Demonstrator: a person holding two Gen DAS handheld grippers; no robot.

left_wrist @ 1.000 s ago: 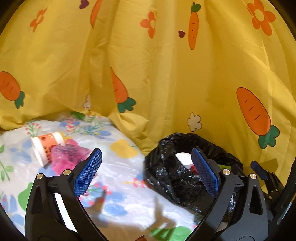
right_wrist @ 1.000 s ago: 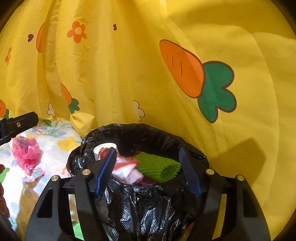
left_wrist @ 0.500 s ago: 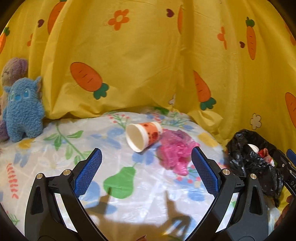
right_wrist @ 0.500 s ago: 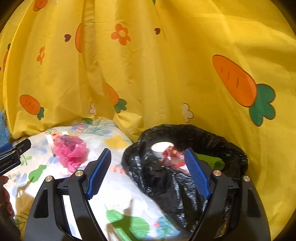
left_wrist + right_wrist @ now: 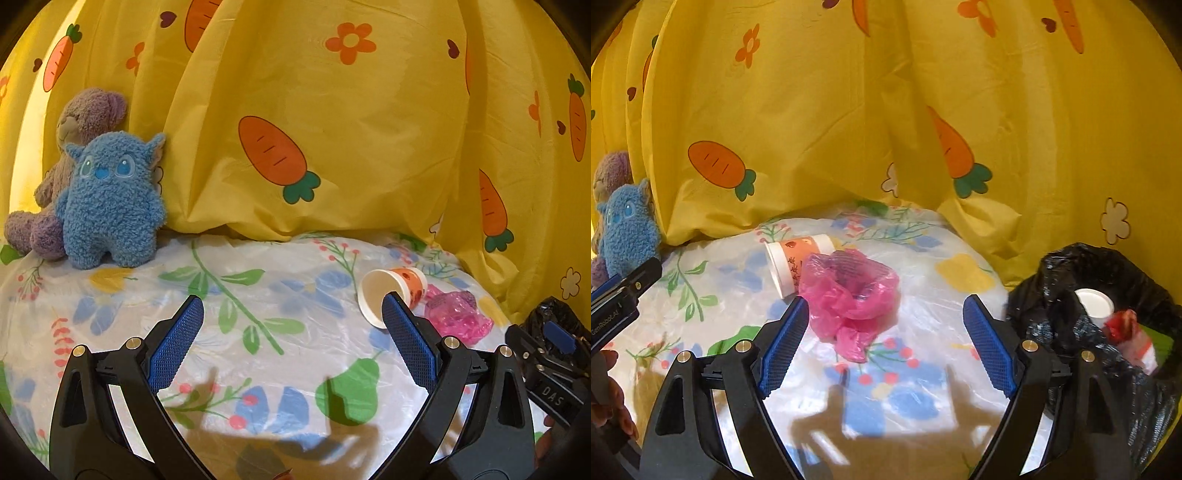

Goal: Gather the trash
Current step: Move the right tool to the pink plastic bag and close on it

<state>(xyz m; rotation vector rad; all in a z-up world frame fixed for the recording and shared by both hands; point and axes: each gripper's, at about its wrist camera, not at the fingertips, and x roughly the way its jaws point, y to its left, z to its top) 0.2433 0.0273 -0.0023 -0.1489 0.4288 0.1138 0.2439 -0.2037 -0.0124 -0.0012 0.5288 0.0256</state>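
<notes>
So the pink plastic bag (image 5: 851, 295) and paper cup (image 5: 796, 260) still lay touching at 12 o'clock, uncollected; black trash bag (image 5: 1108, 314) at 3 o'clock was partly filled. Right gripper (image 5: 886, 350), jaws just opening, and left gripper (image 5: 291, 343) gaped empty.

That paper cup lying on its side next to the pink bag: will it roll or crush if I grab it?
Probably both, if handled roughly. The paper cup lies on its side on the smooth floral sheet, so a nudge would likely roll it in a curve. It looks thin and empty, so light and easily squashed. The pink plastic bag touching it may block rolling that way.
</notes>
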